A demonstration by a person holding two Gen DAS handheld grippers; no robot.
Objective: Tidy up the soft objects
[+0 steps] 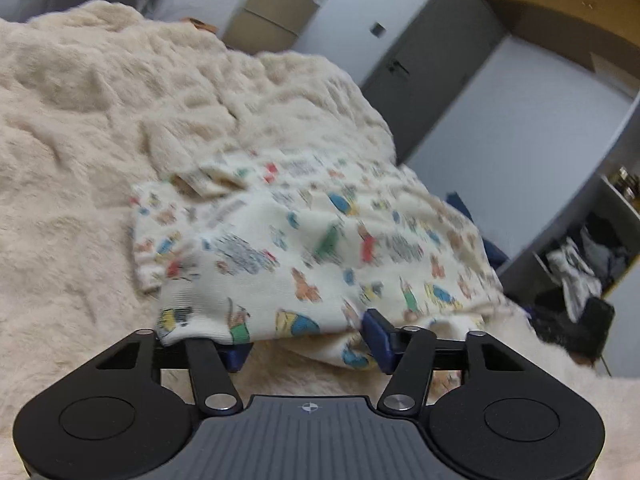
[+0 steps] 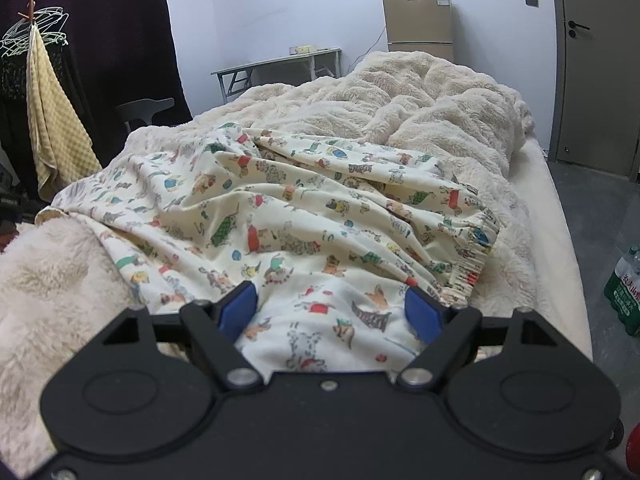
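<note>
My right gripper (image 2: 332, 312), jaws spread, straddles the cream cartoon-print cotton garment (image 2: 280, 216), which runs ahead across the fluffy cream blanket (image 2: 440, 104). My left gripper (image 1: 306, 344), jaws spread, meets its hem.

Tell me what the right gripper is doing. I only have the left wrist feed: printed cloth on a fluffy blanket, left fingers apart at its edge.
Observer: The right gripper is open, with the printed cloth bunched up between its fingers.
Operator: Any hem or band visible?
Observer: Yes, a gathered elastic band runs along the cloth's right-hand edge in the right wrist view.
Operator: Anything else soft nearby?
Observer: A yellow towel hangs at the far left of that view, off the blanket.
</note>
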